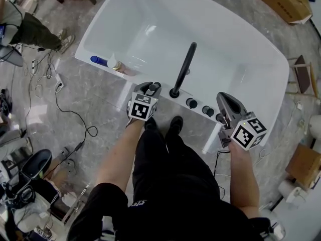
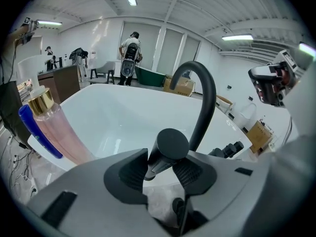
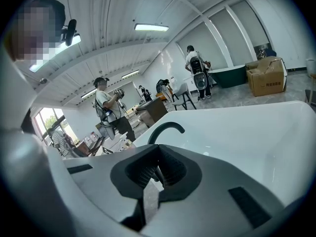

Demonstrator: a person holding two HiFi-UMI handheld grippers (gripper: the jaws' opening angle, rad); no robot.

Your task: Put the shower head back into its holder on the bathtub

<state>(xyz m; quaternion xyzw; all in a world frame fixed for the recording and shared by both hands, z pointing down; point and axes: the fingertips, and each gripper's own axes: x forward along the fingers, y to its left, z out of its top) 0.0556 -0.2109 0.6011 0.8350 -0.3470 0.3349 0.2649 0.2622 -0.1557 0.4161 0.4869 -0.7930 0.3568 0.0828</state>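
Note:
The black shower head [image 2: 170, 147] stands as a tilted cylinder between the pads of my left gripper [image 2: 160, 173], which is open around it without pressing. In the head view the left gripper [image 1: 150, 88] sits over the near rim of the white bathtub [image 1: 281, 69], just left of the curved black faucet spout [image 1: 185, 67]. The shower head [image 1: 155, 86] shows there only as a dark tip, and its holder is hidden under the gripper. My right gripper [image 1: 224, 97] hovers by the black knobs [image 1: 191, 103] at the rim's right, shut and empty [image 3: 159, 172].
A pink bottle with a gold cap [image 2: 54, 127] and a blue bottle [image 1: 99, 60] stand on the rim to the left. Cables [image 1: 65, 112] trail over the floor at left. Cardboard boxes [image 1: 286, 1] lie beyond the tub. People [image 3: 111, 110] stand in the background.

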